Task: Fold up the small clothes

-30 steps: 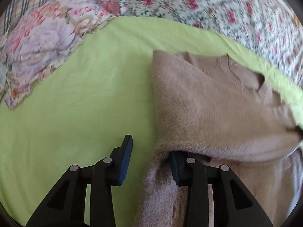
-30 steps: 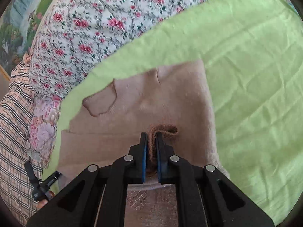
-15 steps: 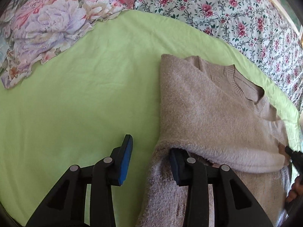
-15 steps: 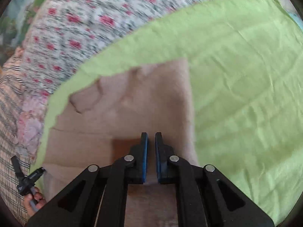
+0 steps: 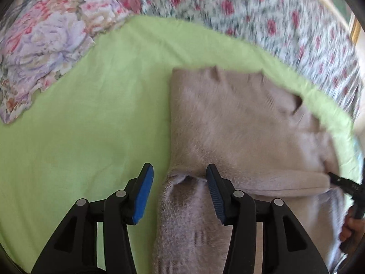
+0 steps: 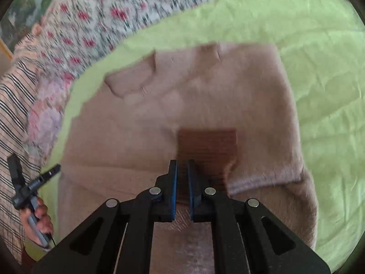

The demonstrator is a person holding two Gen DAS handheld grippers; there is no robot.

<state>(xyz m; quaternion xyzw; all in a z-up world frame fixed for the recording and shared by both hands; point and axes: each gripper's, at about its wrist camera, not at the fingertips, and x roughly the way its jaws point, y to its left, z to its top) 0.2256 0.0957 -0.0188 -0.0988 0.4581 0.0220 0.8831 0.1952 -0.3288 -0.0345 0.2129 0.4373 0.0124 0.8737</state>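
My left tool has just been opening, straddling the beige sweater's edge untouched — my right tool pinches its sleeve cuff on the green sheet.

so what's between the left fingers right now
The sweater's folded edge lies between the left gripper's open fingers, pads off it; left wrist view.

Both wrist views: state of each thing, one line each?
sweater: lying on the green sheet, top half folded down over itself.
left tongs: open, jaws just widened; sweater edge lies between them, unpressed.
right tongs: shut on a ribbed brown fold of the sweater.
green sheet: spread flat, lightly creased.
floral bedding: bunched beside the sheet.
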